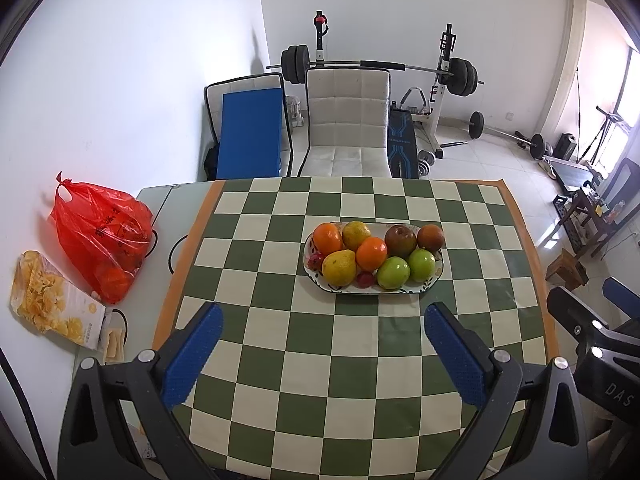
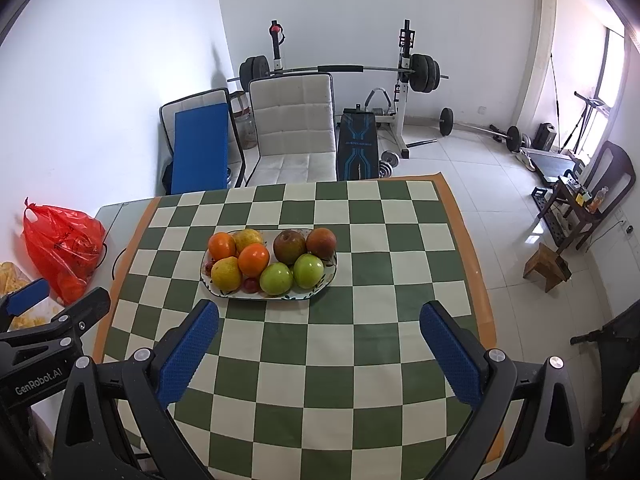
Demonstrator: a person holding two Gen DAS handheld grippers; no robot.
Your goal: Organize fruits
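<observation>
We see plate [image 1: 434, 276] w/ fruit [image 1: 394, 273] mid-tablecloth [image 1: 280, 360]; bag [image 1: 100, 236] and snack pack [image 1: 48, 300] left of cloth on table; chair [image 1: 347, 120] behind table.

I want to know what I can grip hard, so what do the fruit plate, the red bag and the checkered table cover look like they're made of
The plate looks like glazed ceramic: white, glossy, with a painted rim pattern. The red bag is thin plastic film, translucent and crinkled, knotted at the top. The checkered cover seems to be smooth vinyl or oilcloth, lying flat with a faint sheen, though printed fabric can't be ruled out.
</observation>
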